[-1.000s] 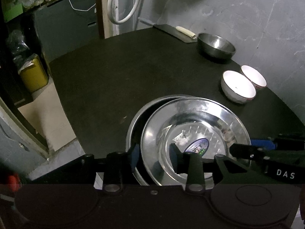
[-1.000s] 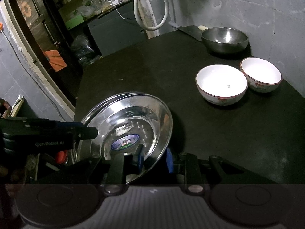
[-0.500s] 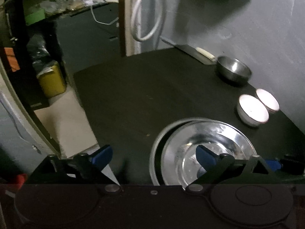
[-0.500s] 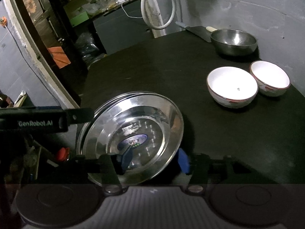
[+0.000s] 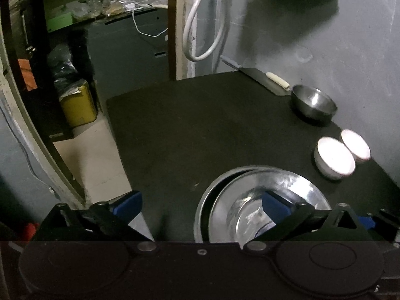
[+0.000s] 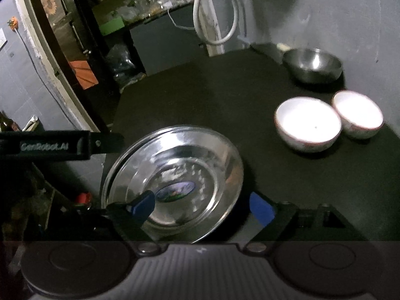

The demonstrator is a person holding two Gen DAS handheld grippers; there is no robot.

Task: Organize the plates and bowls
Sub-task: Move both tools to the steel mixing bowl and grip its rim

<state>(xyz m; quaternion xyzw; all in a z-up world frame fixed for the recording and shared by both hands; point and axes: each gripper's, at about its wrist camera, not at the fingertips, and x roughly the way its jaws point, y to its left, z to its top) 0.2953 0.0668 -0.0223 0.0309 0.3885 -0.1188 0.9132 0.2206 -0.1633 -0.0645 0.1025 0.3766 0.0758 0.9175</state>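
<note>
Left wrist view. Left gripper (image 5: pixel 200 203) spread as wide as it goes, jaws just opened, nothing held; left blue pad out over the black round tabletop (image 5: pixel 212 125) edge, right blue pad hanging above the shiny round steel plate (image 5: pixel 295 187). That plate nested, slightly off-centre, in a second steel plate (image 5: pixel 212 192) whose rim shows as a crescent on the left. Two white ceramic bowls (image 5: pixel 335 160) side by side, touching or nearly so, further right; deep steel bowl (image 5: pixel 312 100) beyond them near the grey wall, with what looks like a cleaver beside it (dim, not certain).

Right wrist view. Right gripper (image 6: pixel 202 206) also wide, jaws just opened, pads clear of metal: left pad over the steel plate (image 6: pixel 175 170) interior, right pad off its right rim. No grip on anything. Left gripper's black arm (image 6: pixel 62 145) crossing at left. White bowls (image 6: pixel 307 125) and steel bowl (image 6: pixel 312 65) well apart from the plates.

Step judged: plates stacked and just released. Next likely: bowls. Calls for lifting one white bowl by its rim and nesting it in the other without tipping.
</note>
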